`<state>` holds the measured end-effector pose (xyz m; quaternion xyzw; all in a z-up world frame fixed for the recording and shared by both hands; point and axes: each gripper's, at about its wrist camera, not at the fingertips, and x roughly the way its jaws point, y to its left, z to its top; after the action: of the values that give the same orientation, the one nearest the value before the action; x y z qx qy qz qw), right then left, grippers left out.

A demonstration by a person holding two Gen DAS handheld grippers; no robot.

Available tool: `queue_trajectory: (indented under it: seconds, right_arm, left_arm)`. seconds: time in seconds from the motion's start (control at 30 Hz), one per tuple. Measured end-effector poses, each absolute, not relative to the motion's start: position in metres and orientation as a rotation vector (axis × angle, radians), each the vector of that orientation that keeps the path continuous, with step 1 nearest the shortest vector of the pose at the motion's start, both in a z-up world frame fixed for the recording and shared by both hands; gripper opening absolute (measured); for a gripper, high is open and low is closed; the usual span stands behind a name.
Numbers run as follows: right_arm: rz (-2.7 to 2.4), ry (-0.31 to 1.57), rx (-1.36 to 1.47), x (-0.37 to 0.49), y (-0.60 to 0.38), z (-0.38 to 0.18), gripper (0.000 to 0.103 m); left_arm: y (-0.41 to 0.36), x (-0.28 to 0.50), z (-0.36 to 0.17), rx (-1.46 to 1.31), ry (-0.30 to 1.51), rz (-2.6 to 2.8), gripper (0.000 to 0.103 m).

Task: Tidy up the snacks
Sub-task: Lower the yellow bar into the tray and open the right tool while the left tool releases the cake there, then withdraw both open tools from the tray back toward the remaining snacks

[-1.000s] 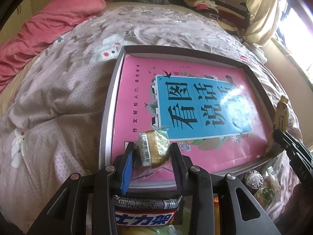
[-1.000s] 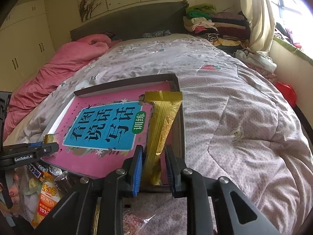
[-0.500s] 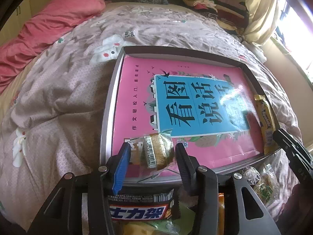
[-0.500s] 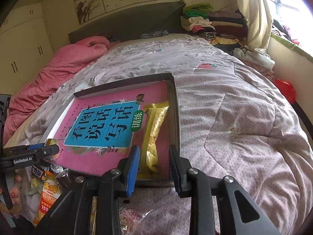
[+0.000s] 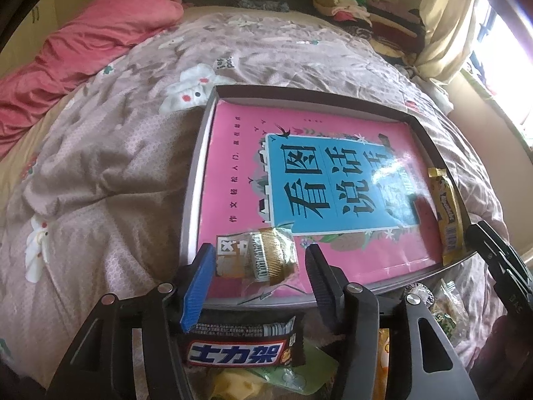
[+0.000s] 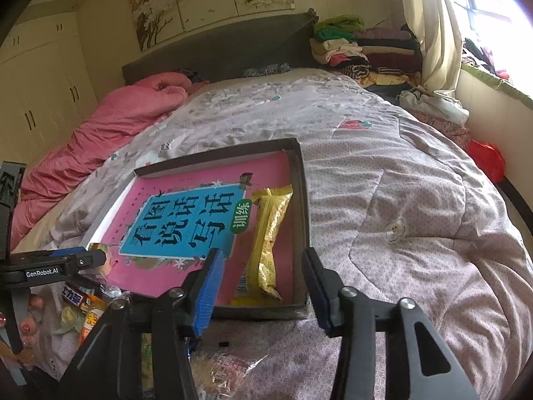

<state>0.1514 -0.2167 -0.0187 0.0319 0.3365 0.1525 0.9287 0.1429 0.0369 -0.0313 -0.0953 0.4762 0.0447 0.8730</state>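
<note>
Left wrist view: left hand-held gripper (image 5: 258, 268) with jaws apart, just opened further, pads clear of the small gold-and-clear snack packet (image 5: 263, 258). Packet between the fingers but no longer pinched as it was a second ago; now lying on the pink book cover (image 5: 233, 180) in the near left corner of the shallow tray (image 5: 193, 180) on the bed (image 5: 100, 166). Long axis of the packet running left to right across the view, the printed end to the left, the crinkled clear end to the right. At the far right edge of the tray, a long yellow snack bar (image 5: 448, 215), lengthwise near-to-far along the right wall. Below the tray's near rim, a dark chocolate bar (image 5: 240, 353) among loose wrappers, not yet sorted.

Right wrist view: right hand-held gripper (image 6: 261, 283) likewise spread, jaws just widened, nothing pressed between the pads. Yellow snack bar (image 6: 268, 243) released from the earlier pinch and down flat in the tray (image 6: 301, 200), hard against the right wall, long axis near-to-far, barcode end nearest, crimped end pointing away toward the headboard. Left hand-held gripper (image 6: 96, 258) visible at the left over the tray's near corner.

Judged from this: both placements look finished, two snacks delivered; the pile of wrappers near the tray's front edge remains to be picked up.
</note>
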Motion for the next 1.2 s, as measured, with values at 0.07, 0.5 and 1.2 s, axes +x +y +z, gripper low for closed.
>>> queue_trajectory:
  seconds: [0.07, 0.5, 1.2]
  right_arm:
    - [0.310, 0.688, 0.076, 0.151, -0.217, -0.018, 0.051]
    - [0.324, 0.641, 0.059, 0.145, -0.215, -0.007, 0.057]
    - [0.366, 0.513, 0.031, 0.124, -0.211, 0.018, 0.072]
  left_arm:
    - [0.037, 0.141, -0.029, -0.197, 0.987, 0.102, 0.058]
    - [0.032, 0.132, -0.010, -0.217, 0.961, 0.094, 0.070]
    - [0.023, 0.112, 0.020, -0.197, 0.900, 0.090, 0.070]
